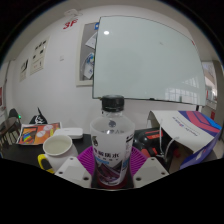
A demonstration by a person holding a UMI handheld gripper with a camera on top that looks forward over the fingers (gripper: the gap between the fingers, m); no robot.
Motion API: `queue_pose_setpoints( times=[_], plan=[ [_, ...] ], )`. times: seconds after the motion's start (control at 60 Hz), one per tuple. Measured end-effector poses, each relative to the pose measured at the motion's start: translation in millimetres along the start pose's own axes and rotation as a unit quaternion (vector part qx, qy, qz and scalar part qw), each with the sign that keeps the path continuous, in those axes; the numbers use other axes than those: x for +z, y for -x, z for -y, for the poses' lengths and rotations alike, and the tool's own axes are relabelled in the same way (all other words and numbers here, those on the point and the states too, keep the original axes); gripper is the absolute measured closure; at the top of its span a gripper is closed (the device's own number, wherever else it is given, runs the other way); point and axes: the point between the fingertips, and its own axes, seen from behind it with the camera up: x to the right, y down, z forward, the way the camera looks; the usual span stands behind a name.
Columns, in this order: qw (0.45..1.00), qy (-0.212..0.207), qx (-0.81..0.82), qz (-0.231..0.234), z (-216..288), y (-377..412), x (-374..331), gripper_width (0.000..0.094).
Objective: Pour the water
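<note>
- Between the fingers of the gripper point(111, 168), a clear bottle point(111, 140) with a black cap stands upright, both pads pressing its sides: clenched on it.
- Left of the bottle, a yellow-handled cup point(56, 152) sits on the table point(75, 168).
- Behind, a whiteboard point(150, 58) hangs on the wall.

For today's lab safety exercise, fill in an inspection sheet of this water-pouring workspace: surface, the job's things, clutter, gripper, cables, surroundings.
Surface: table, crowded on both sides of the gripper.
Job's things: clear water bottle with black cap, upright between the fingers; white cup with yellow handle, to the left of the bottle.
Clutter: colourful booklets at the right; dark printed paper at the left beyond the cup.
Gripper: gripper shut on the water bottle, purple pads pressing both of its sides.
Cables: nothing seen.
Surroundings: whiteboard on the wall behind; posters on the wall at the left.
</note>
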Motion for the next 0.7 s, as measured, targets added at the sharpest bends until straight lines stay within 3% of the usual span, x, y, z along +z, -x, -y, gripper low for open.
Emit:
queue_pose_setpoints(
  times=[0.15, 0.217, 0.25, 0.317, 0.45, 0.7],
  plan=[
    [1.0, 0.023, 0.002, 0.0, -6, 0, -3, 0.0322],
    [0.999, 0.047, 0.005, 0.0, -13, 1, -8, 0.0077],
    [0.999, 0.053, 0.006, -0.005, -14, -1, -13, 0.0118],
    [0.998, 0.052, 0.001, -0.022, -10, -6, -27, 0.0079],
    [0.997, 0.058, -0.013, -0.047, -4, -7, -70, 0.0095],
    [0.997, 0.051, 0.0, -0.063, 9, 29, -213, 0.0092]
  ],
)
